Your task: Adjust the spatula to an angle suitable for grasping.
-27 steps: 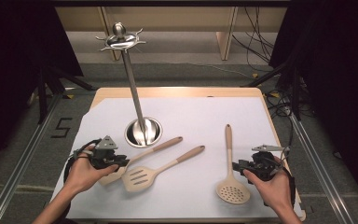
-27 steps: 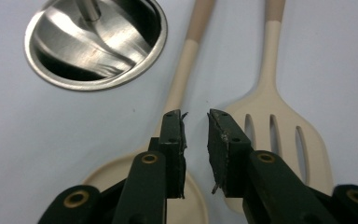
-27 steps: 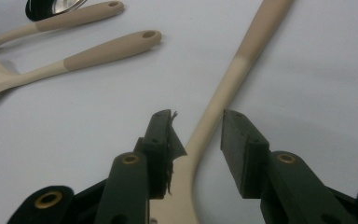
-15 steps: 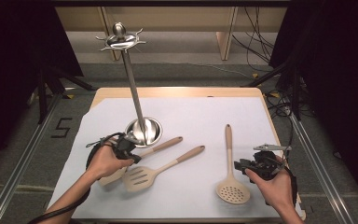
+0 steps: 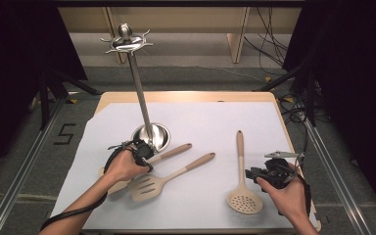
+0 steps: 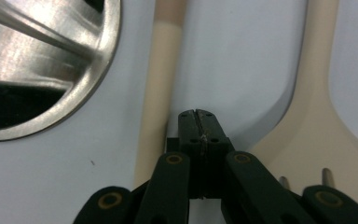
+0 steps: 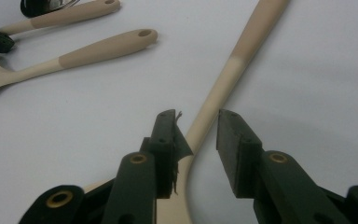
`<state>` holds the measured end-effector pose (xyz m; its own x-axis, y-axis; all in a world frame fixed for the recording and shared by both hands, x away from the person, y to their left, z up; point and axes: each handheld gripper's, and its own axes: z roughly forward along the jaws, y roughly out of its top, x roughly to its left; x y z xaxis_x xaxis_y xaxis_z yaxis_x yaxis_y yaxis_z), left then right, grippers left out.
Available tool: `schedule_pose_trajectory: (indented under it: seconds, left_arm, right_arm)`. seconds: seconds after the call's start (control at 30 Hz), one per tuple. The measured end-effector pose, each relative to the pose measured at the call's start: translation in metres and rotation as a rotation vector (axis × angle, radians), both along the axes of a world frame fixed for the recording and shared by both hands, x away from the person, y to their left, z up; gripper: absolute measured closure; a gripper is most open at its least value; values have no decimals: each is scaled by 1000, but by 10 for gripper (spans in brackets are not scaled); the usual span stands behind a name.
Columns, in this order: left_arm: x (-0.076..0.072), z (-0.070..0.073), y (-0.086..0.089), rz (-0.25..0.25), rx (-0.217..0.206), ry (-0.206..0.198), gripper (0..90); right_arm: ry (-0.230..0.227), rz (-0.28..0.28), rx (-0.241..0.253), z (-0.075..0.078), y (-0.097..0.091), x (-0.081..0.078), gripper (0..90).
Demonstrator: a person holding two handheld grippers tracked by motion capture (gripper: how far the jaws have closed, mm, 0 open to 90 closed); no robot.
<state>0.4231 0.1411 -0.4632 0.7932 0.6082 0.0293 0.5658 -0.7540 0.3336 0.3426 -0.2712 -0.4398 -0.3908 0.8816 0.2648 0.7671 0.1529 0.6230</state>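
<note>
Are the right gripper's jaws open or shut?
Open. In its own view the right gripper shows a clear gap between its jaws, with the skimmer handle running through it.

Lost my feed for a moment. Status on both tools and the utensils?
Left tool shut, empty, between spoon handle and slotted turner. Right tool open over skimmer handle. Stand base close left.

The tall steel utensil stand [image 5: 145, 122] rises near the white-covered bench's [image 5: 200, 117] left middle, with three beige utensils spread before it: spoon [image 5: 149, 161], slotted turner [image 5: 169, 177], skimmer [image 5: 241, 176]. The far right of the bench lies open.
</note>
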Motion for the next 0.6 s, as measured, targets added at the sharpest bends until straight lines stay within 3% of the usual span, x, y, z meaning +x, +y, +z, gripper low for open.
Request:
schedule_pose_trajectory:
  seconds: [0.03, 0.13, 0.17, 0.23, 0.27, 0.3, 0.33, 0.4, 0.5, 0.53, 0.57, 0.6]
  left_arm:
    - [1, 1, 0, 2, 3, -8, 894]
    - [0, 0, -2, 16, 10, -29, 894]
    - [0, 0, -3, 20, 21, -39, 894]
    - [0, -1, -3, 30, 16, -46, 894]
    - [0, -1, -3, 30, 16, -46, 893]
    - [0, 0, -3, 31, 16, -52, 893]
    - [0, 0, -3, 33, 15, -62, 893]
    - [-1, 1, -3, 32, 2, -70, 888]
    - [-3, 11, -4, -14, -43, -65, 792]
    - [-3, 15, -4, -19, -59, -88, 752]
    - [0, 23, -3, -31, -56, -136, 636]
    - [0, 23, -3, -31, -56, -136, 581]
  right_arm:
    - [-33, 21, -8, -1, -1, 2, 686]
    - [-37, 30, 10, -2, -2, 2, 686]
    - [-7, 11, 10, -1, -1, 0, 686]
    - [-4, 12, 12, 0, -1, 0, 686]
    - [-4, 12, 12, 0, -1, 0, 686]
    - [-34, 26, -4, -1, -1, 1, 686]
    - [-6, 2, -2, 0, 1, -1, 685]
    - [-29, 29, 8, -2, 0, 1, 683]
    - [-27, 27, 13, -2, 1, 1, 678]
    - [-27, 26, 13, -2, 0, 1, 677]
    - [-6, 14, 19, -1, 1, 1, 676]
    - [-6, 14, 19, -1, 1, 1, 676]
